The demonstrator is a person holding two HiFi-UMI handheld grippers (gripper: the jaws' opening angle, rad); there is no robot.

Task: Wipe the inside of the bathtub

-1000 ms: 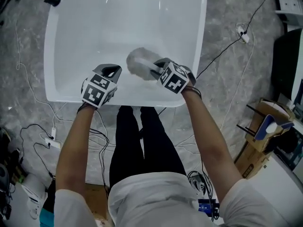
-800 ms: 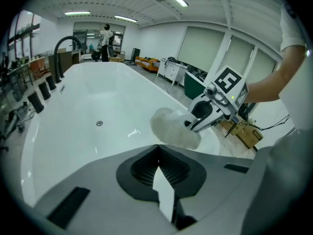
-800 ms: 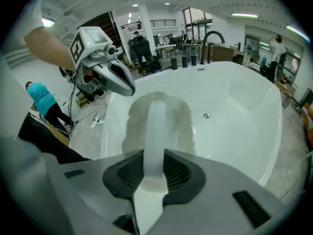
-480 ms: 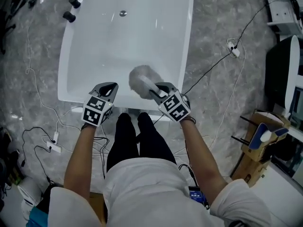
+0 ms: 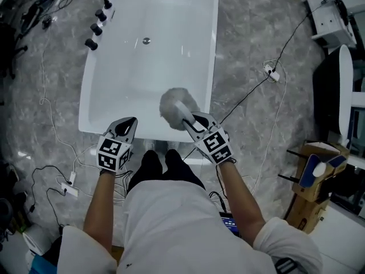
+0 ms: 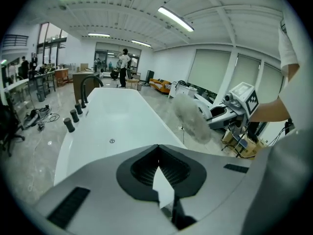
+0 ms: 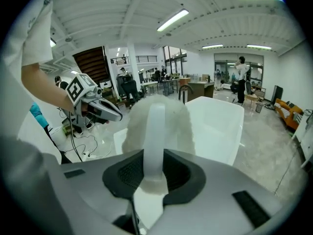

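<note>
A long white bathtub [image 5: 91, 90] runs away from me on the grey marble floor, with a drain [image 5: 146, 40] in its bottom. My right gripper [image 5: 193, 121] is shut on the white handle of a fluffy grey-white duster [image 5: 173, 105], held above the tub's near right corner. In the right gripper view the duster [image 7: 156, 124] rises between the jaws, in front of the tub [image 7: 215, 126]. My left gripper [image 5: 126, 124] hovers over the tub's near edge, shut, with nothing in it. The left gripper view looks along the tub [image 6: 117, 126] with the duster [image 6: 191, 121] at right.
Black taps [image 5: 100, 21] line the tub's far left rim. Cables and power strips [image 5: 67, 187] lie on the floor at left and right [image 5: 268, 70]. Cardboard boxes and gear [image 5: 311, 181] stand at right. The person's legs are just before the tub's near end.
Both grippers and the duster have drawn back toward the tub's near end and up. The view has widened, so more of the tub and the taps shows.
</note>
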